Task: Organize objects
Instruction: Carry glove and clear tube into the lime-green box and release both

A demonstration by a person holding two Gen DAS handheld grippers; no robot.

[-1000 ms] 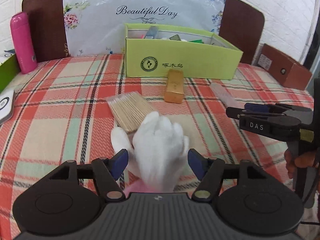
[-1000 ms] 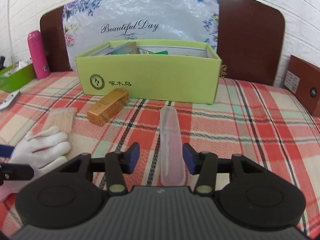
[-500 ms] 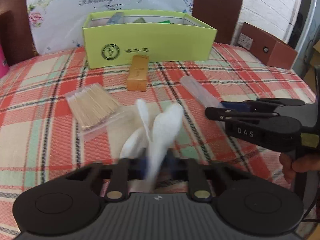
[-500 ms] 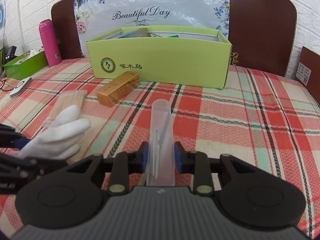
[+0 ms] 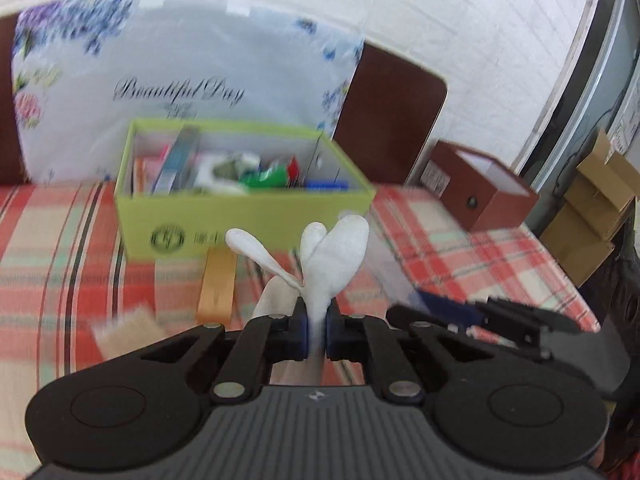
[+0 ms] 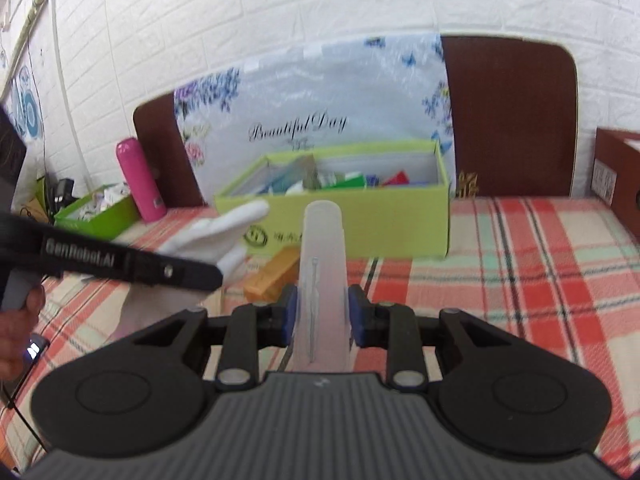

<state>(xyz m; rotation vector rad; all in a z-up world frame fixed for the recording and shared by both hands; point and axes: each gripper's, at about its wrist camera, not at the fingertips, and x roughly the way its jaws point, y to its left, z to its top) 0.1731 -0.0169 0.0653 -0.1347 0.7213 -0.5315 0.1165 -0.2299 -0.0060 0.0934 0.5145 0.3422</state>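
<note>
Between the pads of my left claw [image 5: 316,330] hangs a white glove [image 5: 334,256], pinched at its cuff, its limp fingers flopping up in front of the green box [image 5: 244,216]. My right claw [image 6: 322,316] is clamped on a clear plastic tube [image 6: 322,248] with what look like thin metal pins inside; the tube points forward at the same box. Both things are off the table [image 6: 540,264] and in the air, short of the box.

I judge the step in hand to be the carry: both pieces are picked up, and the drop into the box is not yet done. Next I need to bring each claw over the near wall of the box and above its open top, then let go. The glove is soft and will dangle, so it needs height to clear the rim; the tube is stiff and long, so it should go in lengthwise.

The box already holds a jumble of packets and cards, mostly left and middle; the right part looks less crowded, though blur makes that uncertain. A gold box [image 5: 216,288] lies on the plaid cloth just before the green box, under my path, and a bundle of sticks [image 5: 126,330] lies lower left. My two claws are close together, the left crossing in front of the right, so they should go in one at a time. A brown box [image 5: 480,190] stands well off right.
</note>
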